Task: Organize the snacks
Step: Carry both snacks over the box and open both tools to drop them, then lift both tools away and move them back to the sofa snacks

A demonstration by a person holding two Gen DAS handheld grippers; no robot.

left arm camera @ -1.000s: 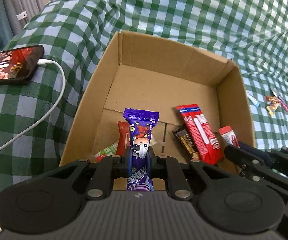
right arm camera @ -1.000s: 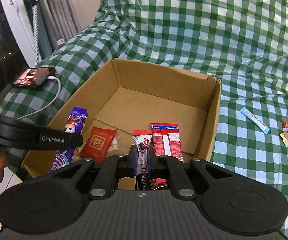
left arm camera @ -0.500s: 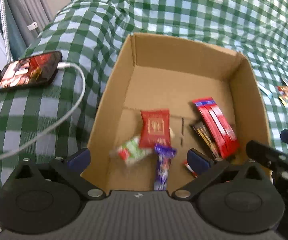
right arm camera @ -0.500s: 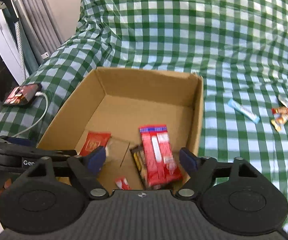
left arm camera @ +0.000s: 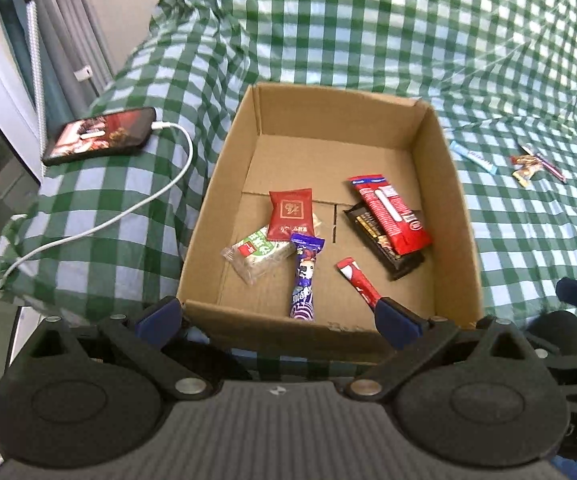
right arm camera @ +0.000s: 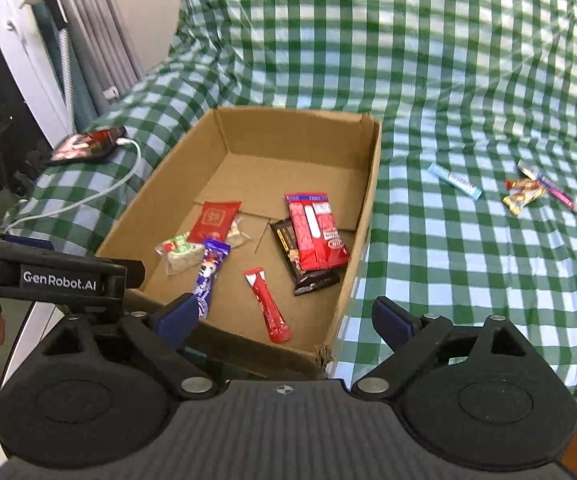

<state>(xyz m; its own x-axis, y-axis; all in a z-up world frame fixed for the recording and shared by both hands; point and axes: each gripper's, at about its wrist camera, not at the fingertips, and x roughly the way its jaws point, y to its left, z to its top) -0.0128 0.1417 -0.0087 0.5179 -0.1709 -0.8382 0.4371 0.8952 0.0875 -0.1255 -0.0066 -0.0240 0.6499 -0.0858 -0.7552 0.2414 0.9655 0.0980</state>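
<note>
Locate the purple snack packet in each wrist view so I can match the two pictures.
Left wrist view: the purple packet lies lower centre, on the box floor near the front wall.
Right wrist view: the purple packet lies left of centre, its near end hidden behind a tong finger.
Shared landmark: the thin red stick lies just to its right, inside the cardboard box, in both views.

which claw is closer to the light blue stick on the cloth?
Right. The right claw sits at the box's near right corner, on the side of the light blue stick. The left claw is over the box's near left edge, farther away.
</note>
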